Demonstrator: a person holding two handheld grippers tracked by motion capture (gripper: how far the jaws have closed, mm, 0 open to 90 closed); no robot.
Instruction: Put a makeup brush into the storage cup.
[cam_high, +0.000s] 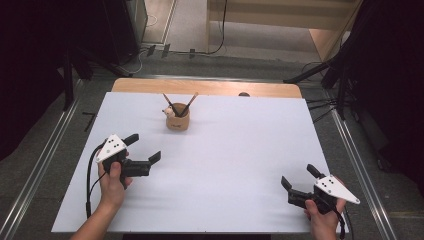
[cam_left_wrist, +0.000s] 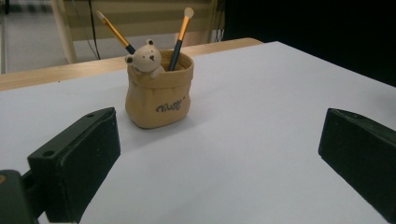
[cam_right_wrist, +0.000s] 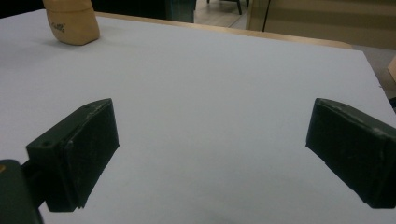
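Both tools spread wide and empty, left tool (cam_high: 145, 148) nearest the bear pencil pot (cam_high: 178, 119) standing upright mid-bench toward the far edge, two pencils (cam_left_wrist: 180, 36) inside, right tool (cam_high: 296, 181) well apart — better approached level, closing gently.

a white sheet (cam_high: 225, 175) covers nearly the whole worktop. only along the far edge a strip of the light wooden table (cam_high: 200, 87) stays bare, and a small dark round thing (cam_high: 244, 94) sits on this strip, right of the middle. on the grey floor (cam_high: 240, 65) one metal rail (cam_high: 45, 155) runs beside the left edge and another rail (cam_high: 357, 160) beside the right edge. black cables (cam_high: 320, 107) lie near the far right corner. pale wooden furniture (cam_high: 280, 10) stands beyond the far edge.
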